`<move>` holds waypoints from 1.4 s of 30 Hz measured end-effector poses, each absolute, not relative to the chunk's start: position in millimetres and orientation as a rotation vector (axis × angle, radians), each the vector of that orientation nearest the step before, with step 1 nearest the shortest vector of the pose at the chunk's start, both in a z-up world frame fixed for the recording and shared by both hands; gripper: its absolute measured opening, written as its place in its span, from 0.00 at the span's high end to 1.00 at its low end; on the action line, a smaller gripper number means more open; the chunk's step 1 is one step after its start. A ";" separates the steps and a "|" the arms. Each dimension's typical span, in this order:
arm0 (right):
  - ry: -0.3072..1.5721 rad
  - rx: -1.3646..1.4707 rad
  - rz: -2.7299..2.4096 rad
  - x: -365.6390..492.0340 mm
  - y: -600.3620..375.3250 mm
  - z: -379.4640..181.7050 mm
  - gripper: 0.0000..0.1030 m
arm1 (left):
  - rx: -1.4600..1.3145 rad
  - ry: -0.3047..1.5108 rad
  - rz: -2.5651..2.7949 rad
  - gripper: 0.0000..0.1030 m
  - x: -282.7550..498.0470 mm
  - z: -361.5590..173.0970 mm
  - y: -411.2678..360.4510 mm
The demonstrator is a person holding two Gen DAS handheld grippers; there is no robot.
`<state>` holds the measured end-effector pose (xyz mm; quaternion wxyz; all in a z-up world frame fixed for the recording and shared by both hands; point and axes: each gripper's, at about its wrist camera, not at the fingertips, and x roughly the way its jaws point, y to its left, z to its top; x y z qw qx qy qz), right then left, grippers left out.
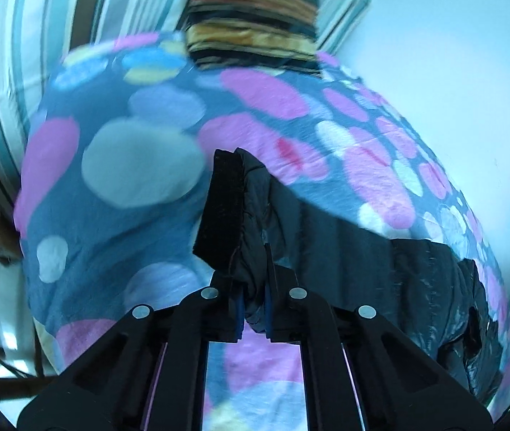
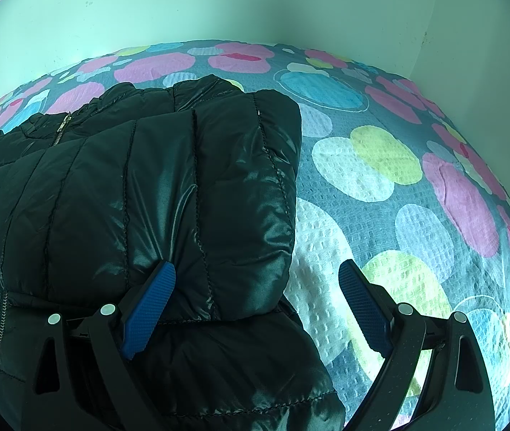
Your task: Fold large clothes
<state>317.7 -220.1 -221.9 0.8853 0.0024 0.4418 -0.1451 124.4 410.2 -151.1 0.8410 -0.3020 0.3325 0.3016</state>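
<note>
- Right wrist view: black puffer jacket lies folded on the spotted bedspread, long axis toward the far wall, zipper at left.
- Right gripper spread wide, left finger on the jacket.
- Left wrist view only: left gripper clamped on a jacket edge; striped pillow beyond.
</note>
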 end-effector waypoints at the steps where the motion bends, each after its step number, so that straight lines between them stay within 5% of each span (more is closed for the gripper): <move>1: 0.919 0.006 -0.302 317.8 -220.1 -221.9 0.12 | -0.610 0.697 0.630 0.93 129.1 -142.7 402.8; 17: 0.919 0.037 -0.290 317.9 -221.9 -222.4 0.12 | -0.213 0.640 0.148 0.94 278.2 -45.8 158.2; 31: 0.917 0.067 -0.278 315.1 -227.7 -223.9 0.12 | -0.018 0.792 -0.167 0.94 345.0 -89.9 -49.6; 42: 0.922 0.104 -0.261 314.6 -233.0 -225.7 0.12 | 0.060 0.899 -0.194 0.93 348.6 -147.2 -96.1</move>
